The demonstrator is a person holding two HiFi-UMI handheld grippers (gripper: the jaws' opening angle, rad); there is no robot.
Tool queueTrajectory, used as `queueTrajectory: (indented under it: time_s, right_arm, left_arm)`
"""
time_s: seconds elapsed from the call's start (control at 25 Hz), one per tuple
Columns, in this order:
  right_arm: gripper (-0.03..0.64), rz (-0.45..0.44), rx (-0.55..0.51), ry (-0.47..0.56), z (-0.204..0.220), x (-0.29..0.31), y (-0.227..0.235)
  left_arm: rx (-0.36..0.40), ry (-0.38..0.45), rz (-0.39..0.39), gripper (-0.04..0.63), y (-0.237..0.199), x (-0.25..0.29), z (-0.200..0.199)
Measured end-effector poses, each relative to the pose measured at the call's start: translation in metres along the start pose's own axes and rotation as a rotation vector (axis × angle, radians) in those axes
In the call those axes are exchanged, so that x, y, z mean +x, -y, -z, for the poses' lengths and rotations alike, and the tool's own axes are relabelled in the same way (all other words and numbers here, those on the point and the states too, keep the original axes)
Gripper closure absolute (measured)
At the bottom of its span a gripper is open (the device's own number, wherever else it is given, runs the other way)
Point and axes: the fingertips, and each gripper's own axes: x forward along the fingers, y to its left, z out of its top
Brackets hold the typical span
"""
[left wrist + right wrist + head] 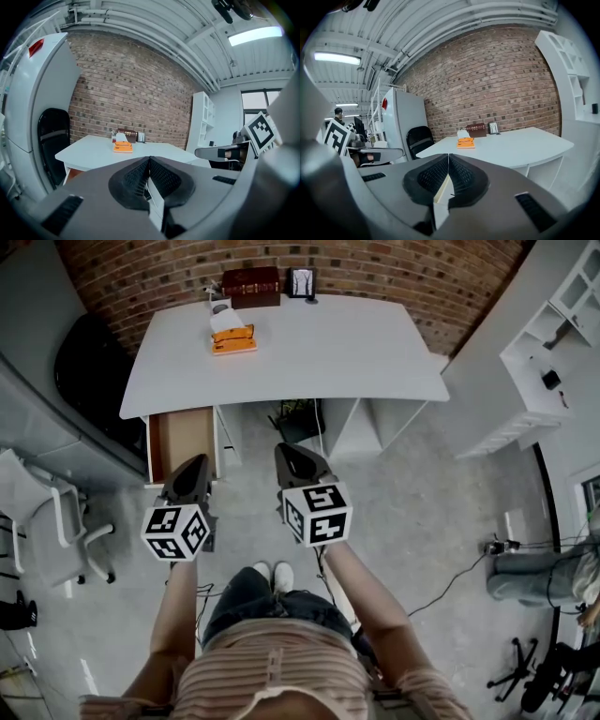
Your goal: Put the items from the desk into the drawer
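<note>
White curved desk surface (328,352) fills the upper middle of the head view, set against a red brick wall (403,273). At its far edge, towards the upper left, lies a flat orange box (233,341) with something white on top. Just behind it stands a dark reddish-brown rectangular box (250,287), and a small black-framed picture (301,282) stands just to the right of that. Under the left end of the surface a brown wooden drawer (180,439) is pulled out.

A person stands on the grey floor, well short of the surface, with both arms stretched forward. The left hand-held gripper (195,463) sits just below the open drawer in the frame. Its own view shows its two dark ribbed pads pressed together with nothing between them (149,160). The right hand-held gripper (289,452) is beside it, lower centre. Its pads are likewise pressed together and hold nothing (448,157). Both gripper views look across at the orange box on the distant surface.

A black office chair (89,371) stands at the upper left, and white shelving (548,343) at the upper right.
</note>
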Motion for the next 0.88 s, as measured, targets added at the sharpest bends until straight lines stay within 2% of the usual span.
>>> queueTrajectory:
  time_s: [0.28, 0.52, 0.88]
  right_arm:
    - [0.6, -0.037, -0.019, -0.012, -0.007, 0.014, 0.013]
    - [0.6, -0.062, -0.014, -0.018, -0.014, 0.045, 0.017]
    - [0.6, -0.063, 0.016, -0.034, -0.026, 0.129, 0.032]
  left_arm:
    - [0.012, 0.021, -0.021, 0.586, -0.002, 0.019, -0.016]
    - [0.016, 0.019, -0.049, 0.585, -0.027, 0.043, -0.027]
    - [0.021, -0.007, 0.004, 0.586, -0.078, 0.116, -0.036]
